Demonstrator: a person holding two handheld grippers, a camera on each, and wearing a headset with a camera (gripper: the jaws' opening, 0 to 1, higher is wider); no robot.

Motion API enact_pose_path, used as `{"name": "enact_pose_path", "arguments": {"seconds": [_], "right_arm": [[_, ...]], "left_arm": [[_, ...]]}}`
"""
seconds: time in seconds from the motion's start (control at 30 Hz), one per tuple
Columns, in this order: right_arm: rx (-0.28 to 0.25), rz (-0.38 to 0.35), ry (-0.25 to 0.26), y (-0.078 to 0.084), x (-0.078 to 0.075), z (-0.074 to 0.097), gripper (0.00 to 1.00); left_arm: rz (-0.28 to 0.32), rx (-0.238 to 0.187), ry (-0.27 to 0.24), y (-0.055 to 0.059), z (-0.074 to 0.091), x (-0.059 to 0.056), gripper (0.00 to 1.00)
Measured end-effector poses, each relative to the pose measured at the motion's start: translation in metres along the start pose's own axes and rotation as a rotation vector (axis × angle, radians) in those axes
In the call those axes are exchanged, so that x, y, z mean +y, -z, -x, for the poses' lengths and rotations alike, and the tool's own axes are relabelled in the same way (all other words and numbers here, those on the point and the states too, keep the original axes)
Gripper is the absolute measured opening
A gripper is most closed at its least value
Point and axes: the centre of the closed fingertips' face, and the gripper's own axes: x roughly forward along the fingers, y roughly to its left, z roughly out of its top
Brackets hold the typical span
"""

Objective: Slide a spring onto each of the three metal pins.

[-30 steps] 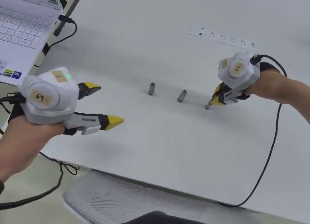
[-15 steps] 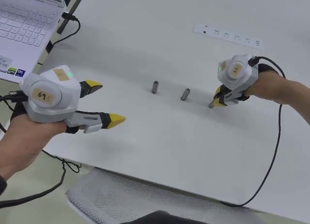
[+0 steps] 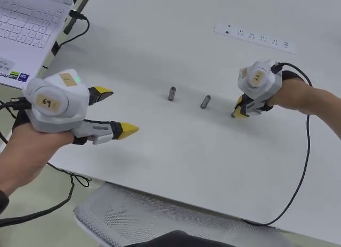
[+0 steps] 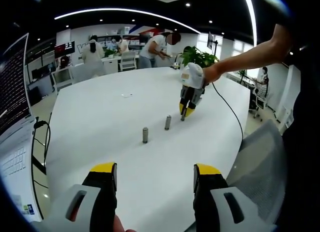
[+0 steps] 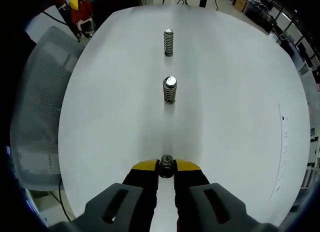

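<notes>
Right tongs (image 5: 166, 171) clamped on the third spring (image 5: 166, 167), low on the surface (image 3: 160, 167). Cannot tell whether its pin sits inside. Two pins already carry springs: near pin (image 5: 170, 89) and far pin (image 5: 168, 42), in line at 12 o'clock from your right tongs. Left tongs (image 4: 155, 170) wide apart, empty, at 9 o'clock of the row in the head view.

Risk: your squeeze may tilt the spring so it binds on the pin's tip. A crooked release could topple the pin or let the spring hop away.

Against a second ago: the whole picture has shifted, so your head moved. Both tongs and both pins keep their stations.
</notes>
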Motion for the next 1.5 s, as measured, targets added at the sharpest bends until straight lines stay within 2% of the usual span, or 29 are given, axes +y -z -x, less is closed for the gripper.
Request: {"name": "enact_pose_path", "arguments": {"seconds": [0.23,0.57,0.83,1.13,1.2,1.27,1.5], "right_arm": [[0.002,-0.003,0.004,0.0,-0.001,0.004,0.14],[-0.017,-0.036,0.033,0.001,-0.004,0.014,0.31],[-0.04,-0.06,0.053,0.003,-0.005,0.022,0.33],[-0.102,-0.136,0.08,0.005,-0.006,0.033,0.39],[-0.124,-0.162,0.083,0.005,-0.005,0.036,0.39],[-0.169,-0.215,0.085,0.004,-0.005,0.038,0.41],[-0.223,-0.292,0.107,0.011,-0.002,0.048,0.43]], "left_arm": [[-0.003,-0.003,0.0,-0.003,-0.001,0.002,0.58],[-0.006,-0.01,0.001,-0.007,-0.002,0.002,0.59],[-0.01,-0.012,0.006,-0.009,-0.004,0.001,0.59],[-0.014,-0.008,0.013,-0.011,-0.006,-0.001,0.59],[-0.014,-0.009,0.015,-0.011,-0.007,-0.002,0.59],[-0.014,-0.008,0.016,-0.012,-0.007,-0.002,0.59],[-0.016,-0.003,0.019,-0.011,-0.008,-0.003,0.59]]}}
